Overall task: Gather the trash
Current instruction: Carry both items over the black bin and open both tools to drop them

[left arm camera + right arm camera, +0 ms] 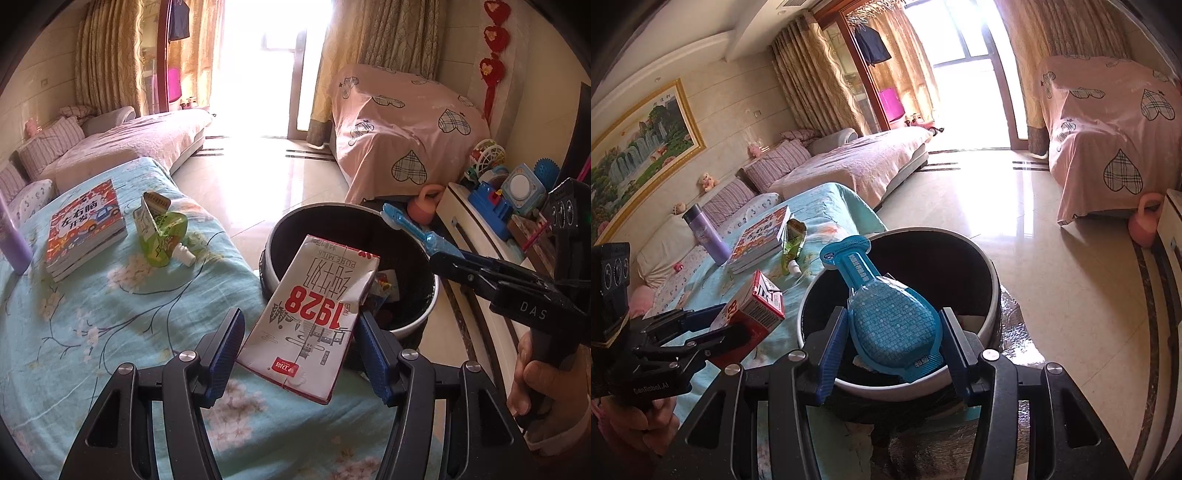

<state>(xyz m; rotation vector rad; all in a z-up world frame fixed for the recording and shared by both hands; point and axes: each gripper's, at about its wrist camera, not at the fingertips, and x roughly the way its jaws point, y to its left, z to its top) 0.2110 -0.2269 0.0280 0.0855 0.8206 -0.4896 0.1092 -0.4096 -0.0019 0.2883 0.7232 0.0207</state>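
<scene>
I see glare from the window (964, 70) on the tiled floor (1027, 236), a sofa (857, 166), curtains (809, 74), a painting (639, 147).

A home living room: cushioned sofa (849, 162), curtains (812, 74), framed landscape painting (639, 147), toys (509, 192).

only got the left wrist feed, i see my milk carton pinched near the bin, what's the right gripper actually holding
Observer: The right gripper holds a blue blister pack, fat end between the pads, directly over the bin.
Operator: is the whole pack over the opening
Observer: Its narrow end reaches past the far rim toward the table.
Operator: anything left on the table i can't make out
Observer: Behind the book stands a purple bottle, upright with a dark cap; the green pouch lies beside the book.
</scene>
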